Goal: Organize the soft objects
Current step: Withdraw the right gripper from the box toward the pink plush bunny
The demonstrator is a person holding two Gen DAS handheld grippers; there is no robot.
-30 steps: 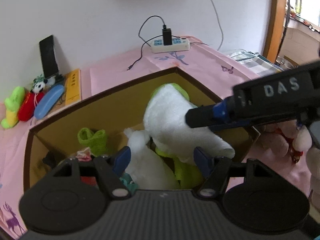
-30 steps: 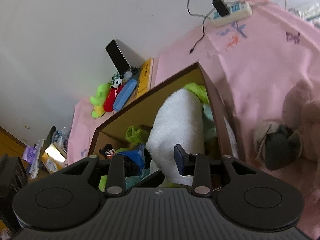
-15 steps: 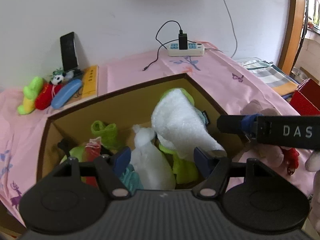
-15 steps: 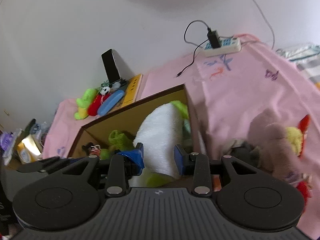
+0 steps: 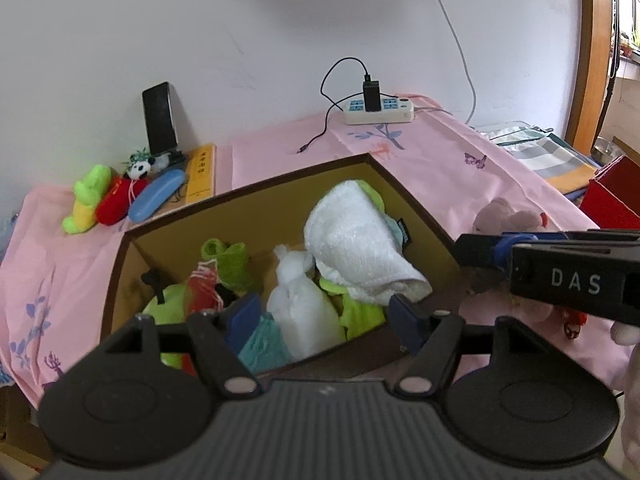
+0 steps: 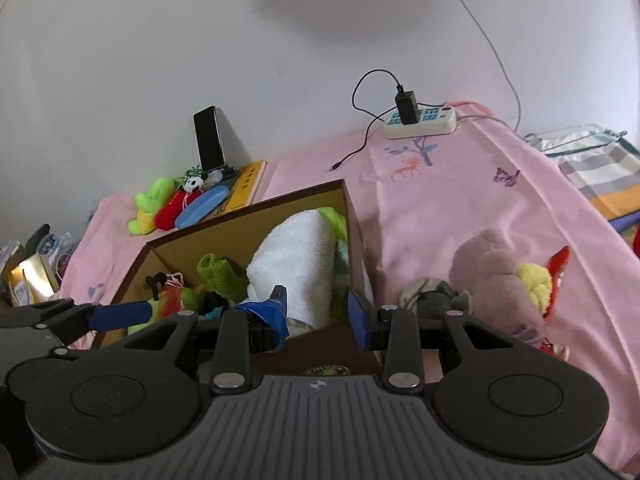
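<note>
A brown cardboard box (image 5: 256,208) (image 6: 240,228) on the pink cloth holds several soft things: a rolled white towel (image 5: 356,248) (image 6: 296,256) on top, a white plush (image 5: 300,296), green cloth (image 5: 228,256) and red and teal pieces. My left gripper (image 5: 324,316) is open and empty above the box's near edge. My right gripper (image 6: 318,312) is open and empty, just outside the box's near right corner; it shows from the side in the left wrist view (image 5: 560,272). A pile of plush toys (image 6: 496,280) (image 5: 504,216) lies right of the box.
Behind the box lie a green plush (image 5: 86,196), a red plush (image 5: 118,200), a blue case (image 5: 158,196), a yellow book (image 5: 202,172) and an upright phone (image 5: 160,118). A power strip (image 5: 378,110) with cables sits at the wall. A red box (image 5: 612,196) stands at the right.
My right gripper has let go of the white towel, left it in the box, and pulled back and up. My left gripper has also drawn back from the box.
</note>
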